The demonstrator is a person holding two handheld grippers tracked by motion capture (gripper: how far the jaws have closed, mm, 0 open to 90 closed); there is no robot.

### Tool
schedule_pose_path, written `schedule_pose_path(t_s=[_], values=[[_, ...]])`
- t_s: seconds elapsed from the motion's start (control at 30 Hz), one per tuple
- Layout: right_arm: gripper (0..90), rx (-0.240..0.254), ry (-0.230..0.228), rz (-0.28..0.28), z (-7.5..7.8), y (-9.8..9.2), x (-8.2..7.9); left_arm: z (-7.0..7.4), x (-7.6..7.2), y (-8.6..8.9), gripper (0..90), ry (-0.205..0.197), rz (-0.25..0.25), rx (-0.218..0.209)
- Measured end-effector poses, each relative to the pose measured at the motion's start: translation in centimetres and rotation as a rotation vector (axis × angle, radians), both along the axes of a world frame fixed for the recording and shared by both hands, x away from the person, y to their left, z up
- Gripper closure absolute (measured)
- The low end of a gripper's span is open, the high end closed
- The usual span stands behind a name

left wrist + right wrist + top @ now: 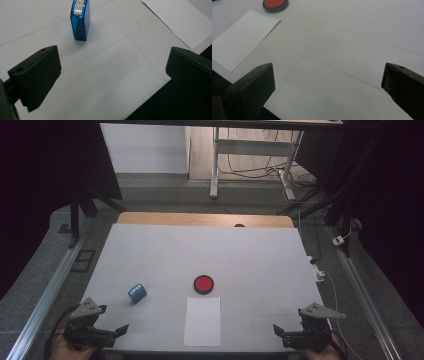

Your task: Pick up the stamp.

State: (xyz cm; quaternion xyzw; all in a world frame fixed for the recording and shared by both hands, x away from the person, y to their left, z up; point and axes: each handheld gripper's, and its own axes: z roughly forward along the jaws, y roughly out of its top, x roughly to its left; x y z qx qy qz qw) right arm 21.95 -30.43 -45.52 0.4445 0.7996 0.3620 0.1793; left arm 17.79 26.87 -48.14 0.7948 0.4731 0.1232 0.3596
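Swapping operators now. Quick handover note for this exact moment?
Left tool: open, empty, at the near left table corner.
Right tool: open, empty, at the near right corner.
Blue stamp: upright on the table, ahead of the left tool, apart from it.
Red ink pad: open, mid-table, just beyond the white paper sheet at the near edge.
Done: nothing visible; the paper looks blank.
Left: likely pick up the stamp, ink it, press on the paper.
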Motion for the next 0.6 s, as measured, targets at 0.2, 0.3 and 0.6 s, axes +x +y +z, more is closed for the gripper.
schedule_pose_path(t_s=[0.2,0.3,0.6], values=[[0.0,0.003,0.003,0.001,0.02,-0.04,-0.01,0.00,0.04,0.12,0.5,0.008,-0.011,-0.015],[0.0,0.002,0.006,0.004,0.02,-0.02,-0.01,-0.02,0.09,0.26,0.5,0.012,-0.007,-0.028],[0.0,0.002,0.010,0.020,-0.04,0.08,0.03,-0.08,0.21,0.66,0.7,0.028,-0.010,-0.062]])
